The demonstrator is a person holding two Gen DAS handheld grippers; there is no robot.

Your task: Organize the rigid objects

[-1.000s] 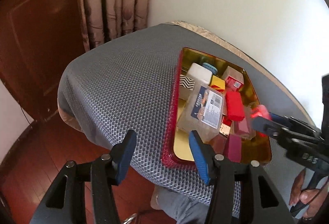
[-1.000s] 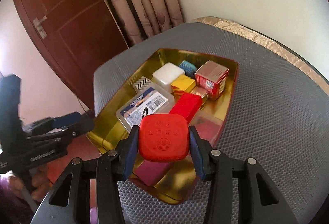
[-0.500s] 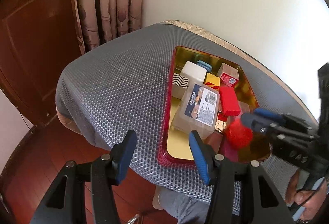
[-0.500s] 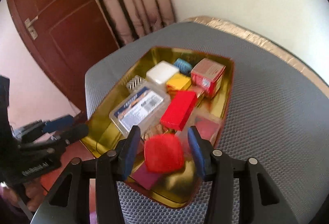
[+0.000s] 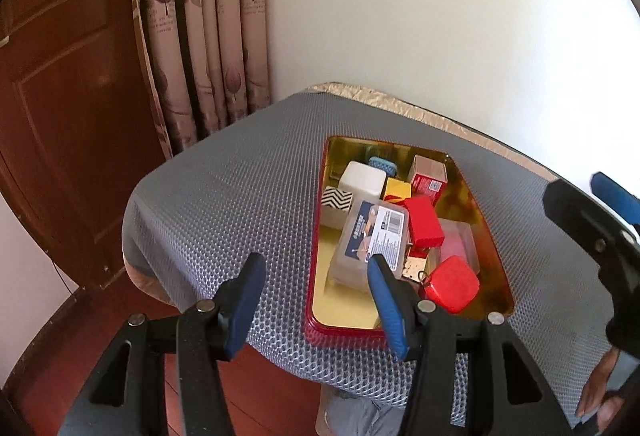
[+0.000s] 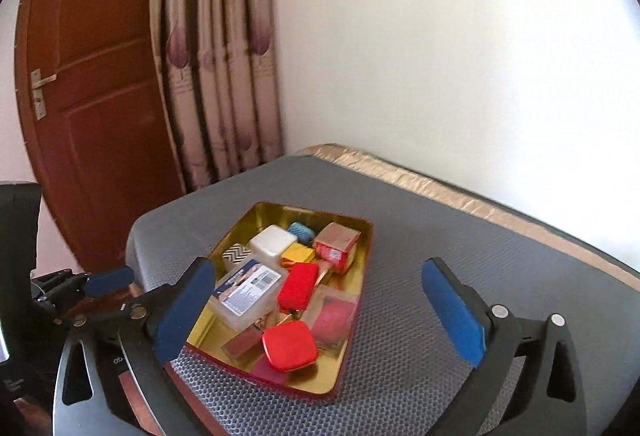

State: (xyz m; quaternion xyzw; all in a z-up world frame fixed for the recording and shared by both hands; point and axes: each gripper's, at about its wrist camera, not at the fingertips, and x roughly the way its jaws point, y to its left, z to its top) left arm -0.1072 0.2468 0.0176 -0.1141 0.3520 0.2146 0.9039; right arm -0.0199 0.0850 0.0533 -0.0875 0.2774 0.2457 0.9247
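Observation:
A gold tray point(image 5: 360, 145) point(image 6: 280, 209) with a red rim sits on the grey mesh-covered table point(image 5: 240, 195) point(image 6: 440, 236). A red rounded case point(image 5: 452, 284) point(image 6: 290, 346) lies in its near corner, on top of other pieces. Beside it are a clear labelled box point(image 5: 372, 236) point(image 6: 250, 288), a red block point(image 5: 422, 224) point(image 6: 298, 286), a white box point(image 5: 362, 177), a yellow box and a red carton point(image 6: 336, 244). My right gripper point(image 6: 318, 268) point(image 5: 592, 211) hangs above the tray, its jaws opening wide with nothing between them. My left gripper point(image 5: 314, 264) point(image 6: 108, 276) stands open at the table's near edge, also with nothing in it.
A brown wooden door point(image 6: 92, 115) and a patterned curtain point(image 5: 200, 35) stand behind the table, and a white wall to the right. A gold cloth border point(image 6: 440, 191) runs along the table's far edge. A person's hand point(image 5: 596, 396) holds the right gripper.
The right gripper let go of the red case, which dropped into the tray's near corner. Its jaws spread wide and it rose and drew back. The left gripper rose slightly.

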